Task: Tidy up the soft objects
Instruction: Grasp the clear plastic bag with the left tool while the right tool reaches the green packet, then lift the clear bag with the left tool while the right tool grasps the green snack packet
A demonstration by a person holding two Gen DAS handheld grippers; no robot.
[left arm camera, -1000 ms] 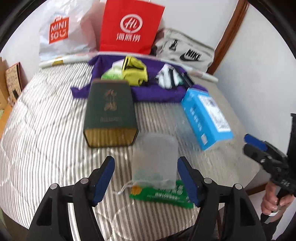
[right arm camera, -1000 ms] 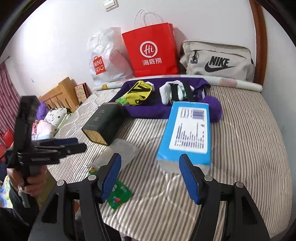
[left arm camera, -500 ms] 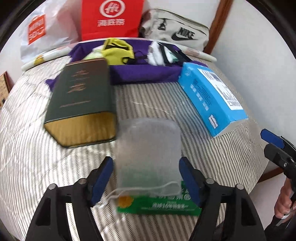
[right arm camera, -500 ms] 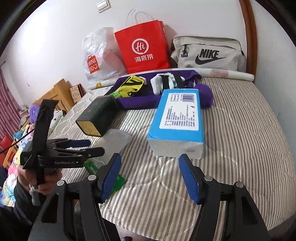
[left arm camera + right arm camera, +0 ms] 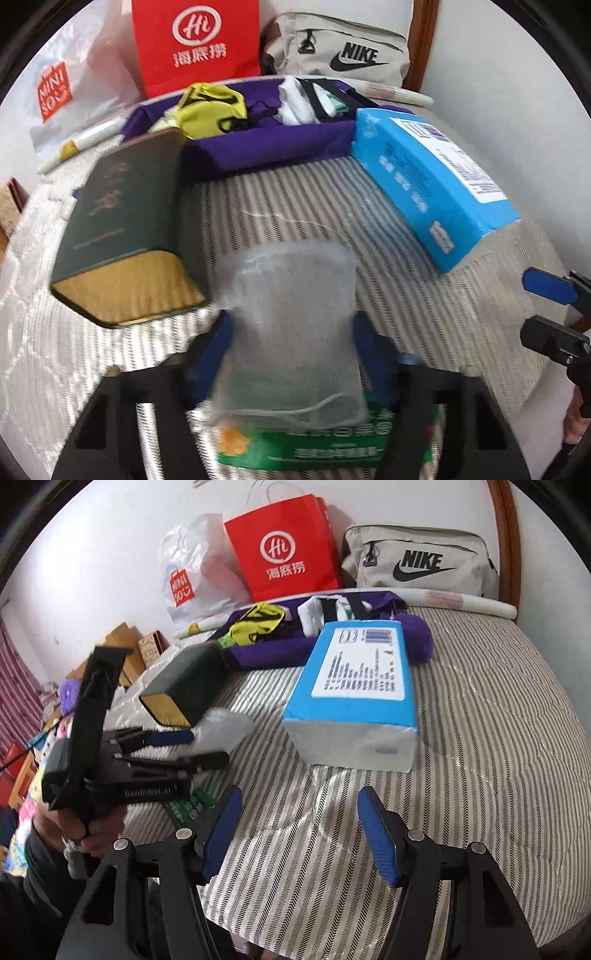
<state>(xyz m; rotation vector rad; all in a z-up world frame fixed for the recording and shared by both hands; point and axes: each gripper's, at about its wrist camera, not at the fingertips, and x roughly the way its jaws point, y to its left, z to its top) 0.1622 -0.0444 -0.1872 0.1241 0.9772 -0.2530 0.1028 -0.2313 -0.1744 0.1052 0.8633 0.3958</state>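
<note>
A translucent grey drawstring pouch (image 5: 291, 332) lies on the striped bed over a green packet (image 5: 306, 443). My left gripper (image 5: 291, 354) is open with its blue fingers on either side of the pouch; it also shows in the right wrist view (image 5: 184, 749). A blue soft pack (image 5: 432, 188) lies to the right, also in the right wrist view (image 5: 358, 698). My right gripper (image 5: 299, 830) is open and empty above the bed, in front of the blue pack. Yellow (image 5: 210, 110) and white (image 5: 299, 101) soft items lie on a purple cloth (image 5: 266, 147).
A dark green box (image 5: 122, 229) lies left of the pouch. A red paper bag (image 5: 195, 40), a white Miniso bag (image 5: 55, 92) and a beige Nike bag (image 5: 340, 55) stand against the wall. The bed edge is close at the front right.
My left gripper has moved forward so its open fingers now flank the pouch. My right gripper has moved closer to the blue pack.
</note>
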